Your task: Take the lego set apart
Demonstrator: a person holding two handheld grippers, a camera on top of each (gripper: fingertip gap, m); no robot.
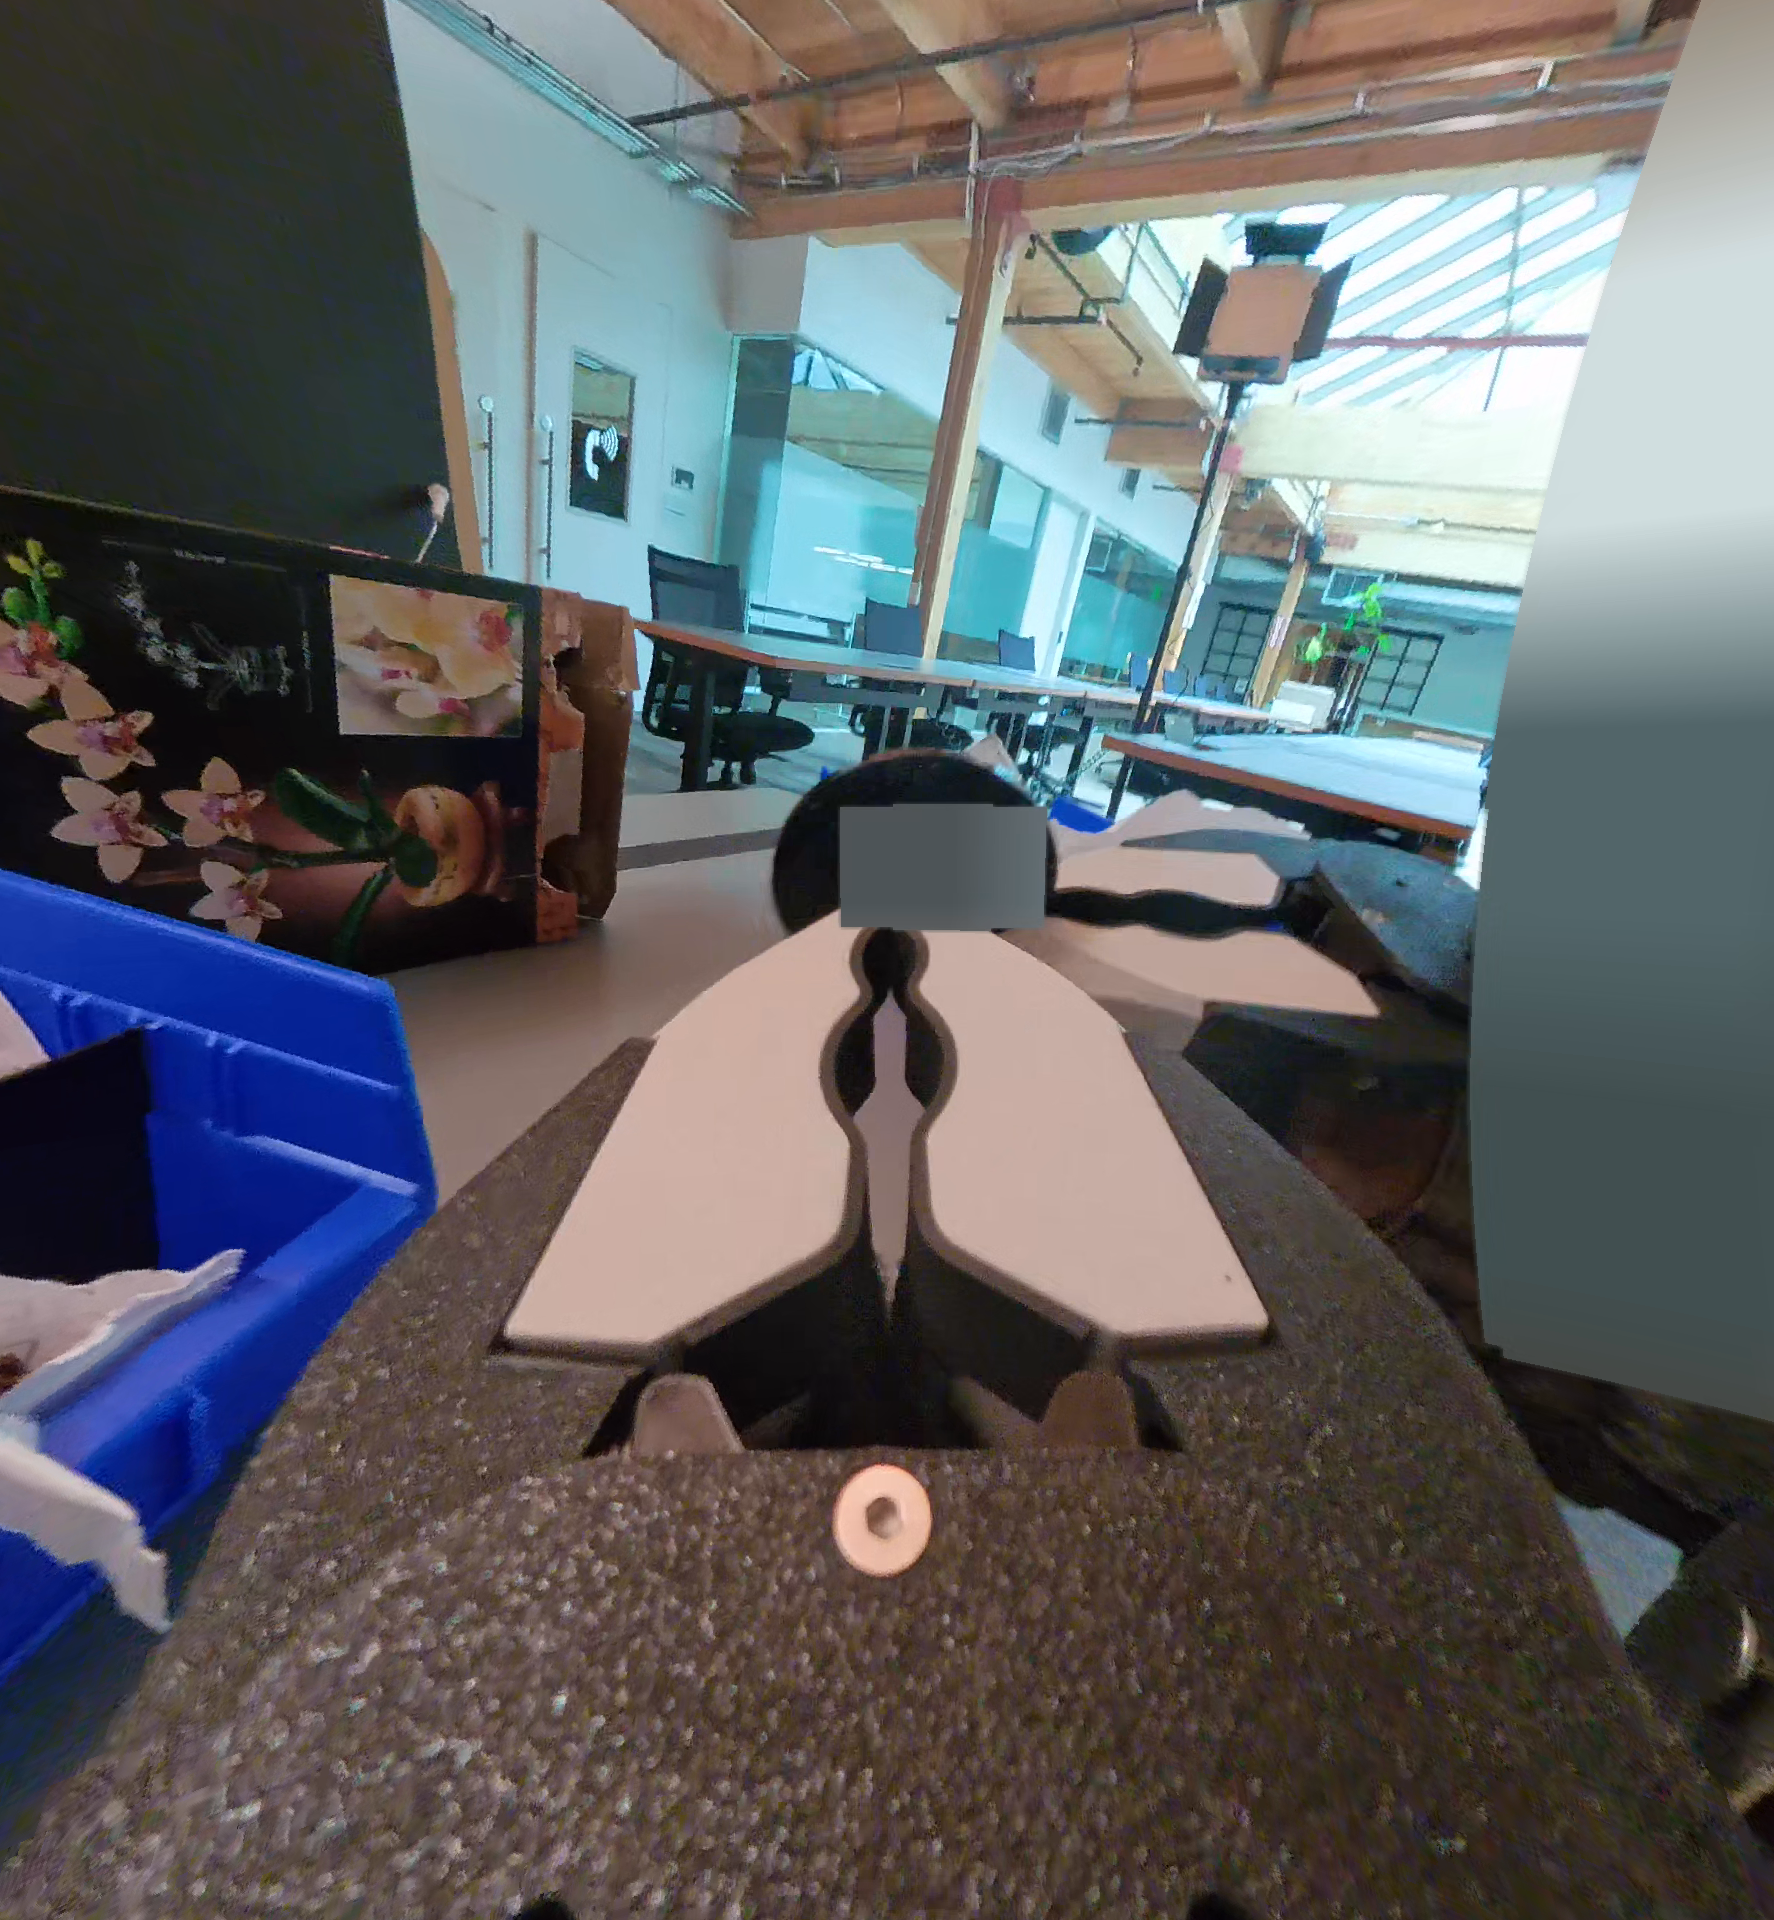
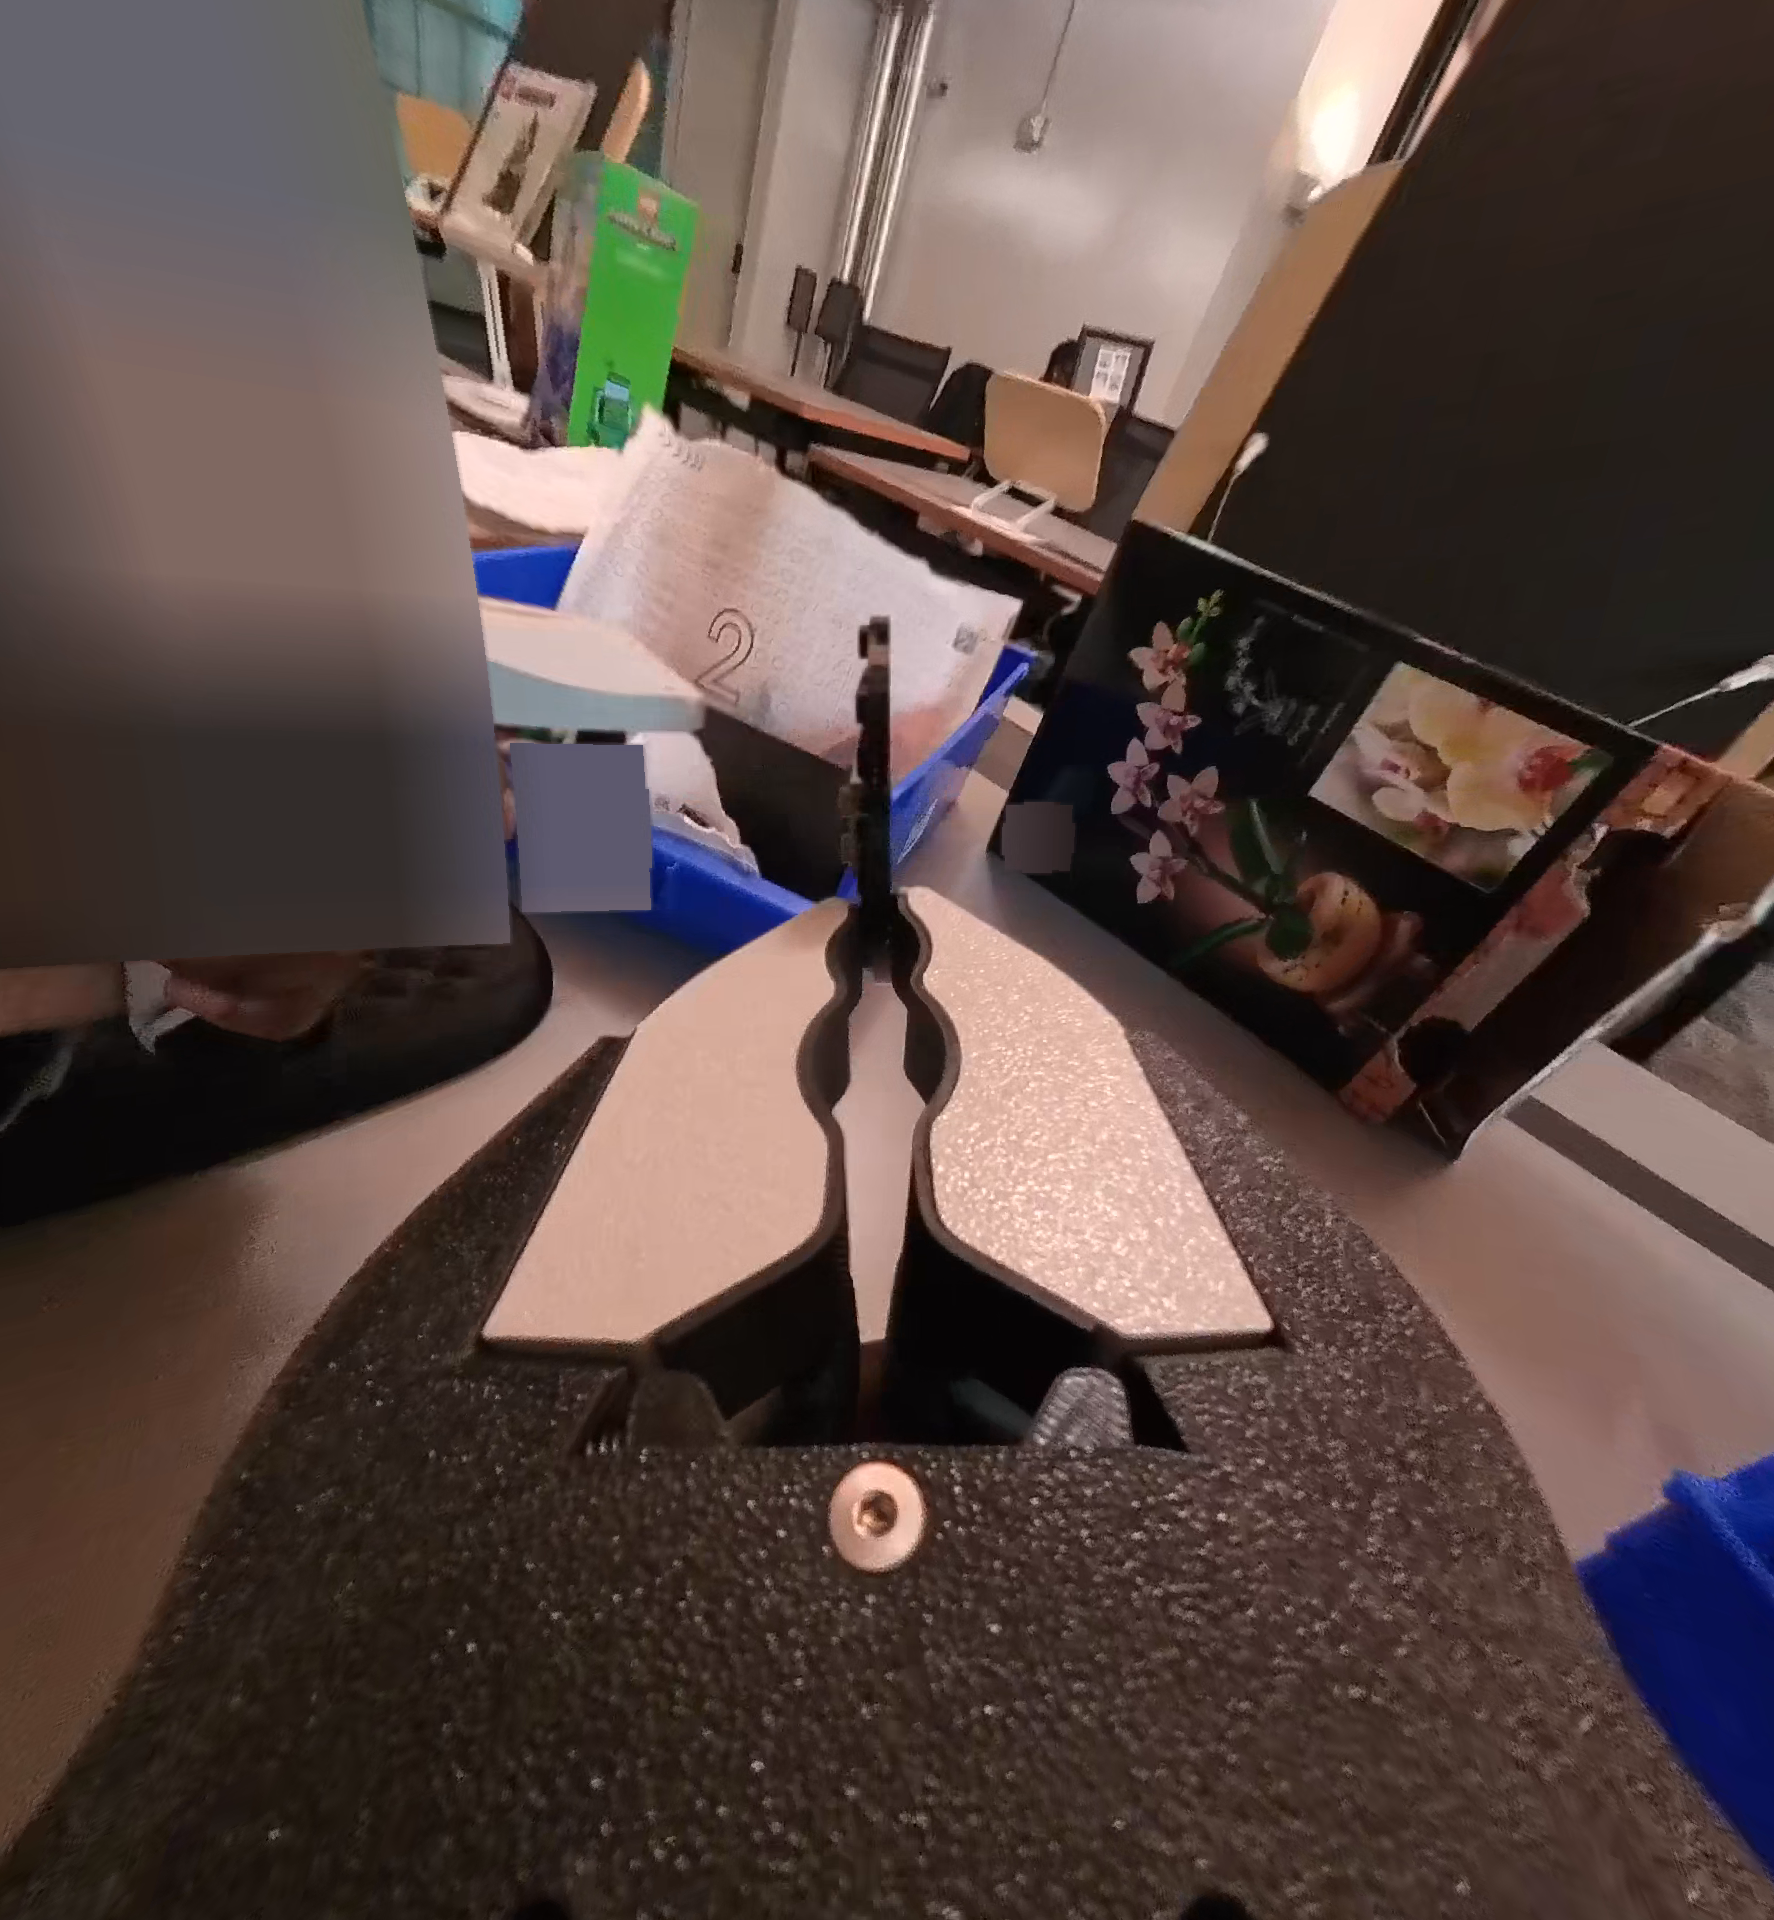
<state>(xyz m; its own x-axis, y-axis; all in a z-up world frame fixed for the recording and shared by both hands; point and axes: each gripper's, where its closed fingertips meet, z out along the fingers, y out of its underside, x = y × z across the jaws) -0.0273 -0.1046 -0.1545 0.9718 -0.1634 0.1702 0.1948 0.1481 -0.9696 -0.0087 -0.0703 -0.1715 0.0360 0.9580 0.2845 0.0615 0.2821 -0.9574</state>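
My right gripper [image 2: 878, 914] is shut on a thin black round Lego plate [image 2: 872, 748], which I see edge-on rising from its fingertips. In the left wrist view the same plate [image 1: 810, 852] shows as a black disc above the table, with the right gripper [image 1: 1065, 906] reaching it from the right. My left gripper [image 1: 888, 935] has its fingers together, and its tips sit just under the disc's near edge. I cannot tell whether they touch it.
The flower set's box [image 1: 239, 727] stands at the back left and also shows in the right wrist view [image 2: 1330, 831]. A blue bin [image 1: 239, 1091] holding torn paper bags [image 2: 779, 582] stands beside it. Another blue bin [image 2: 1714, 1621] is at the near right. A person's sleeve [image 2: 218, 1039] rests on the grey table [image 1: 550, 987]. Left tips to right tips: about 5 cm.
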